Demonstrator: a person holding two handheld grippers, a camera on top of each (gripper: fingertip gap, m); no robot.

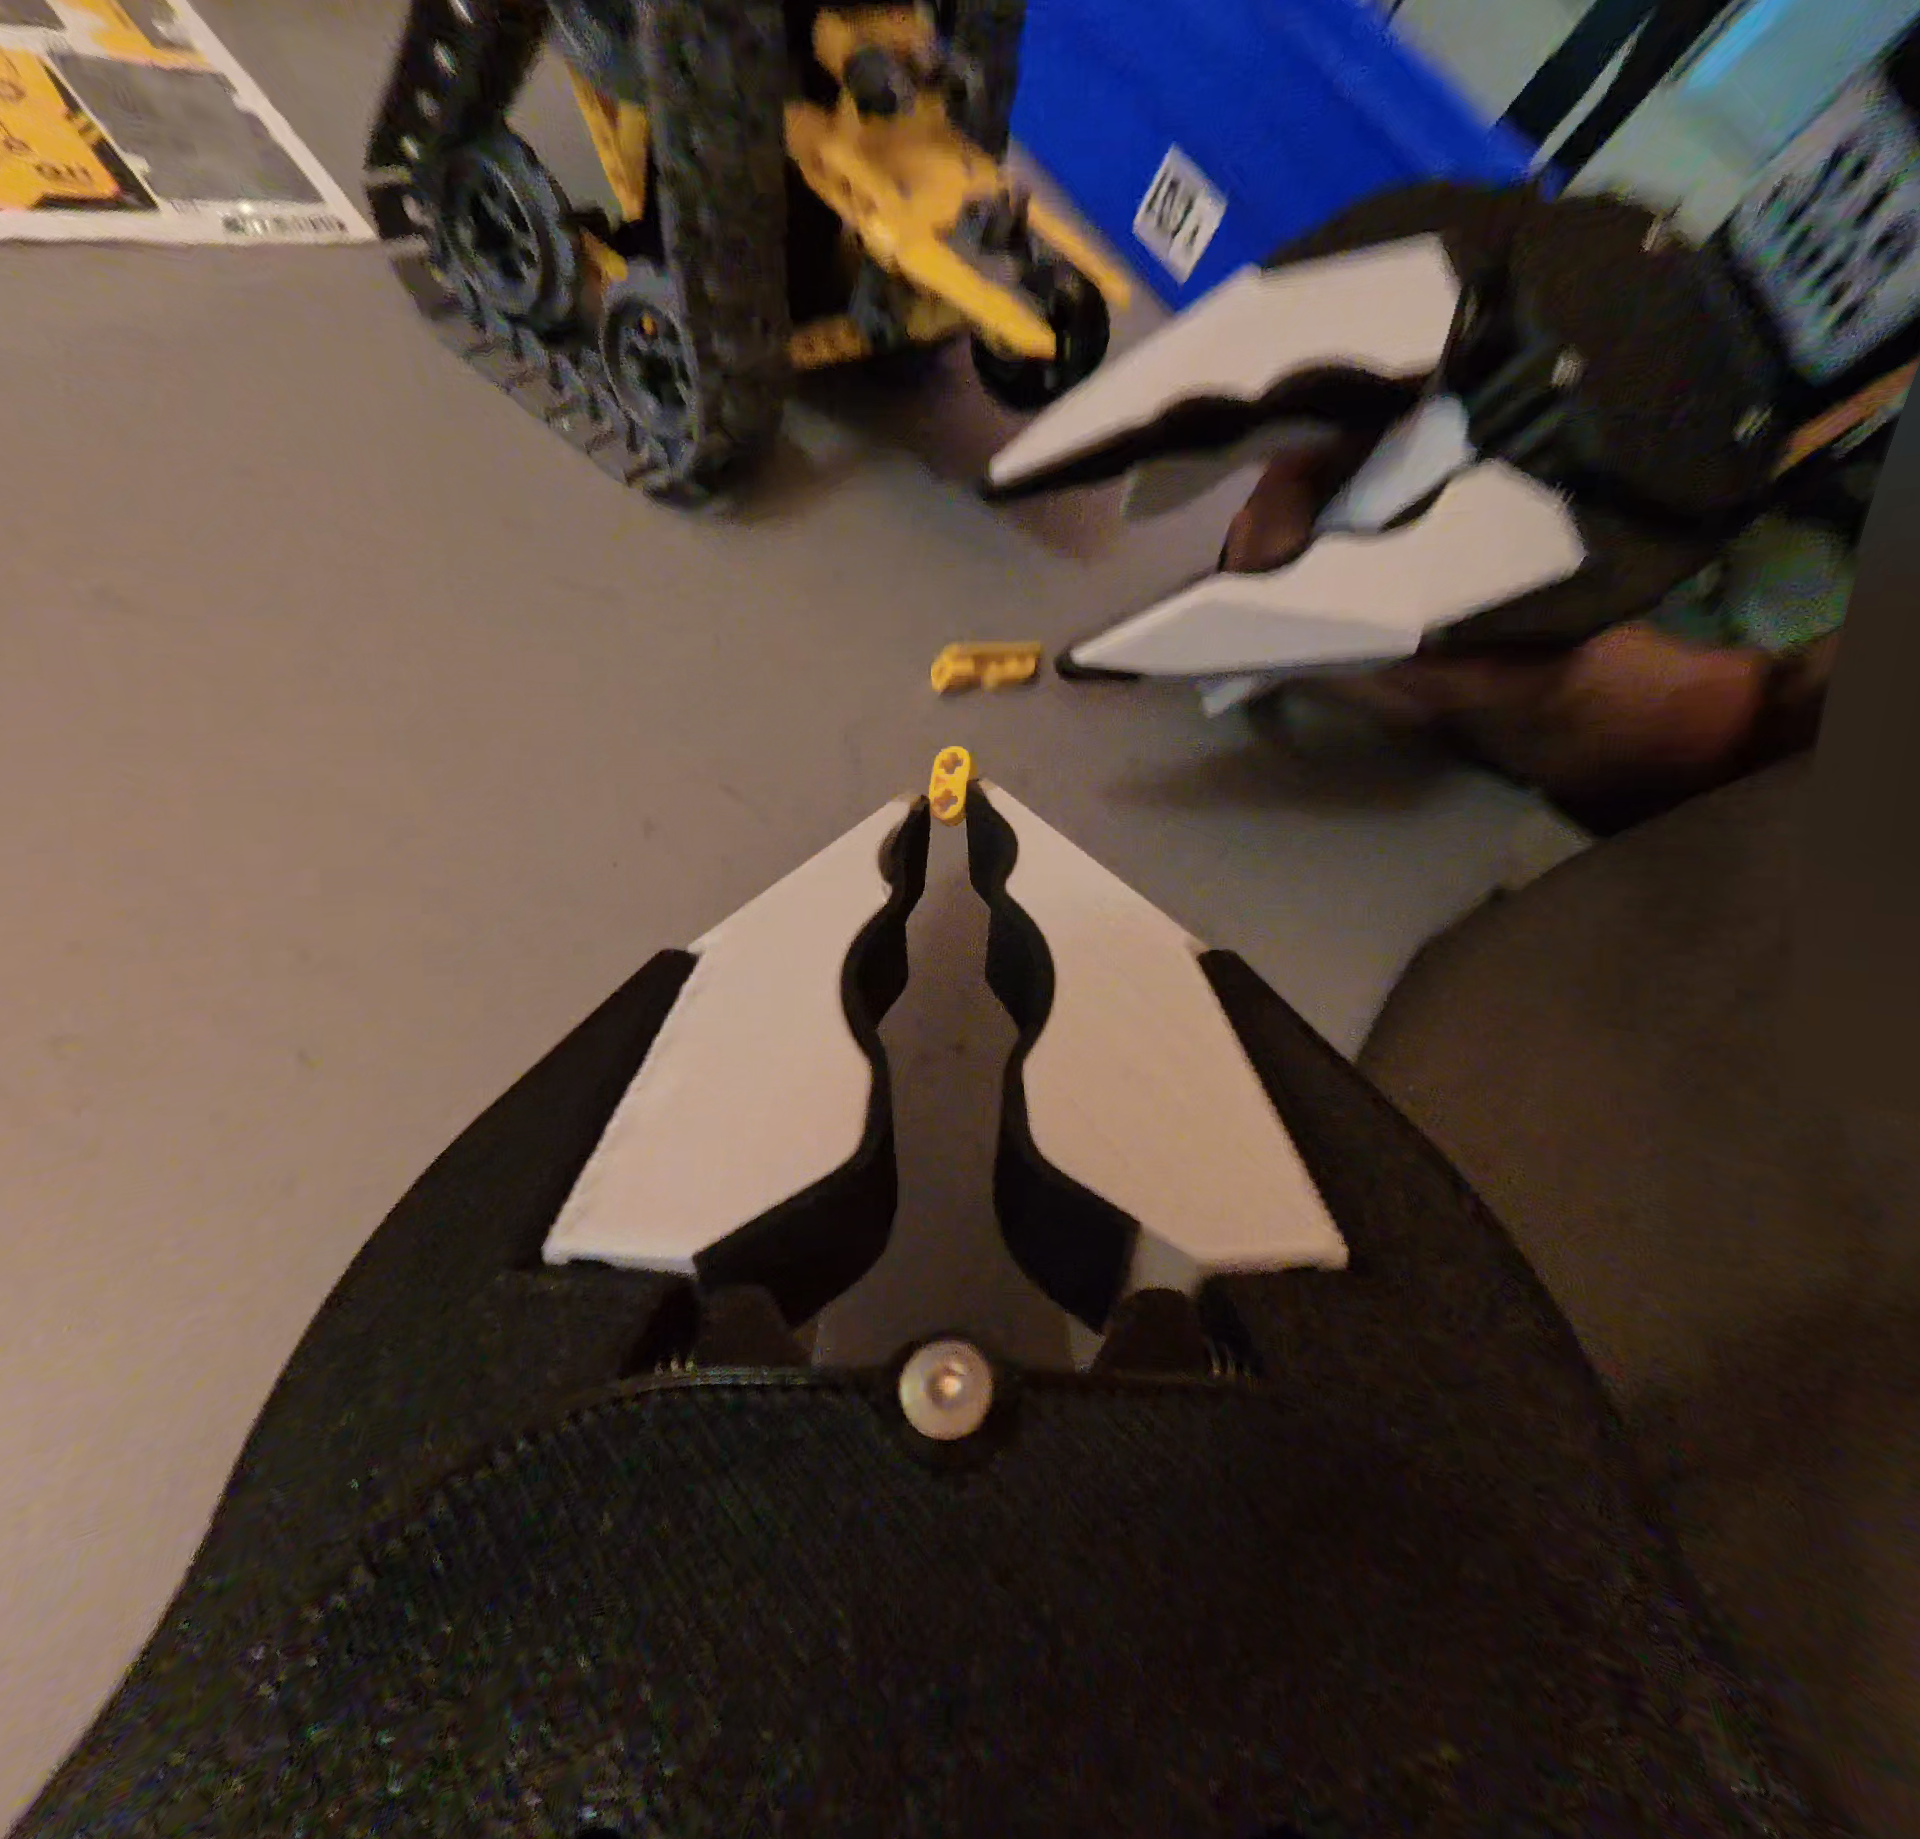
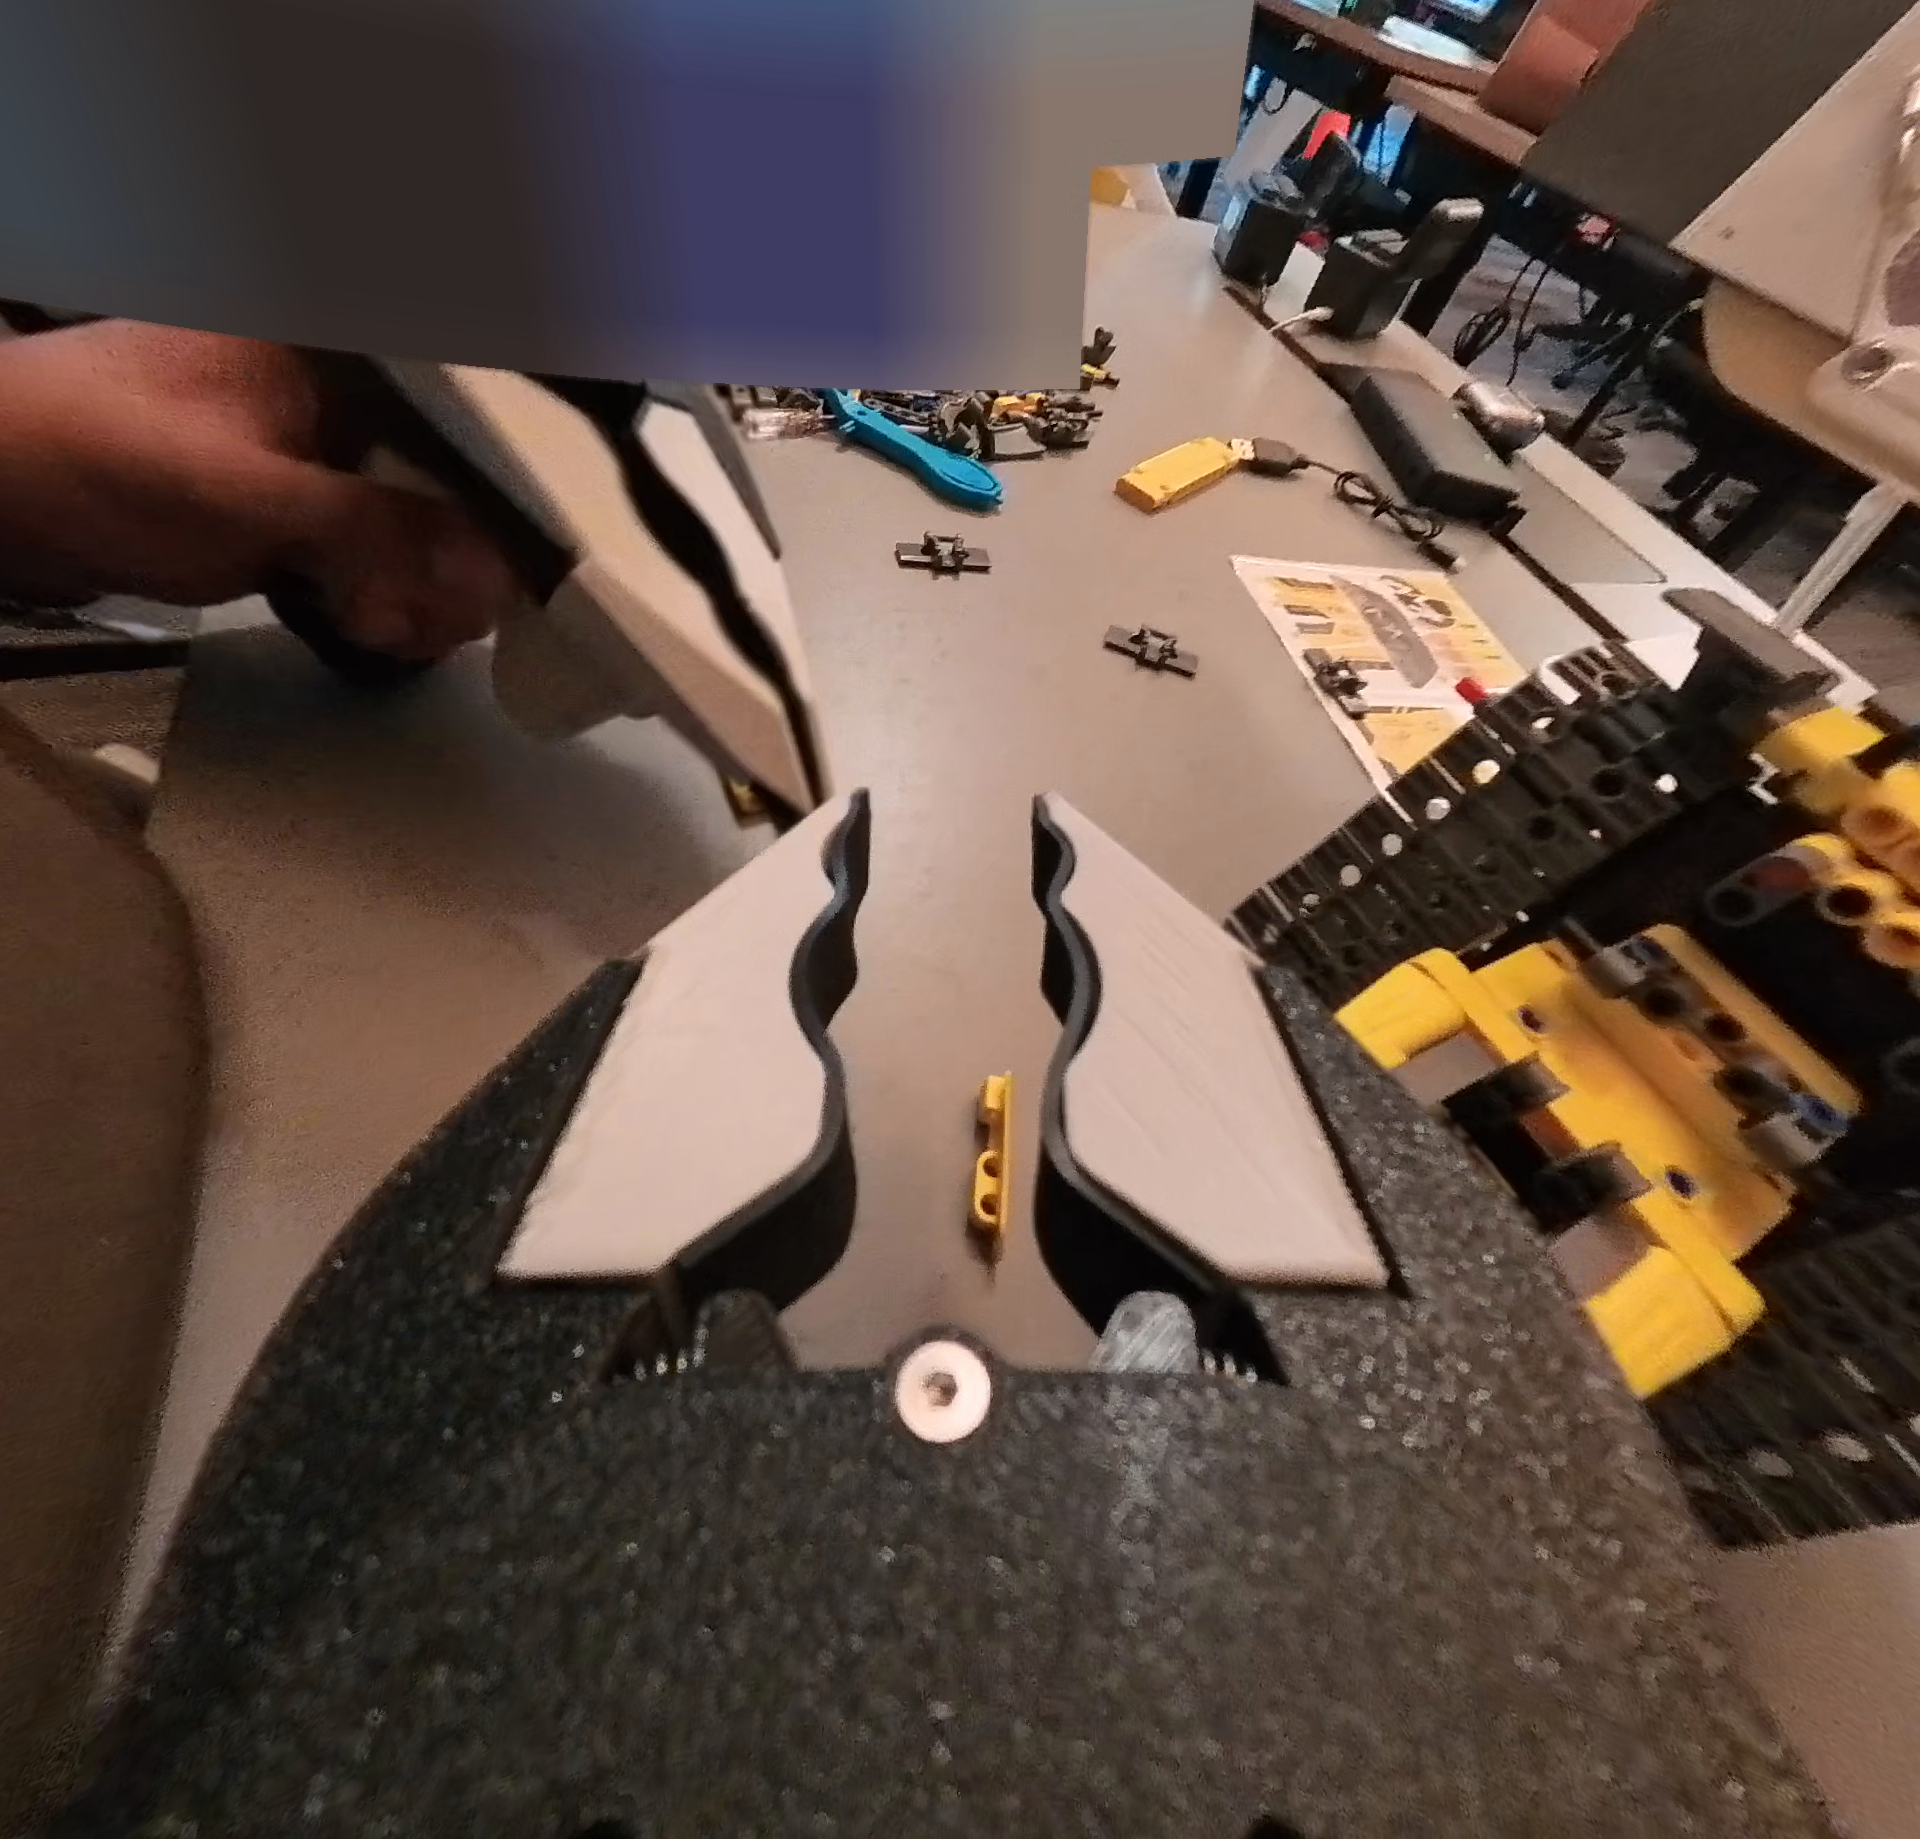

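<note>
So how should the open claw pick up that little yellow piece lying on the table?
Probably across its long narrow sides, coming straight down. The yellow piece lies flat on the table, lengthwise between the right gripper fingers, so closing would pinch its thin width.

Yellow beam, grey table

**Surface finishes, both wrist cams**

I see the left gripper: rough matt black printed body, smooth matt grey fingers, shiny metal screw. Small yellow connector is glossy plastic. Table smooth matt grey. Instruction sheet is glossy paper.
</note>
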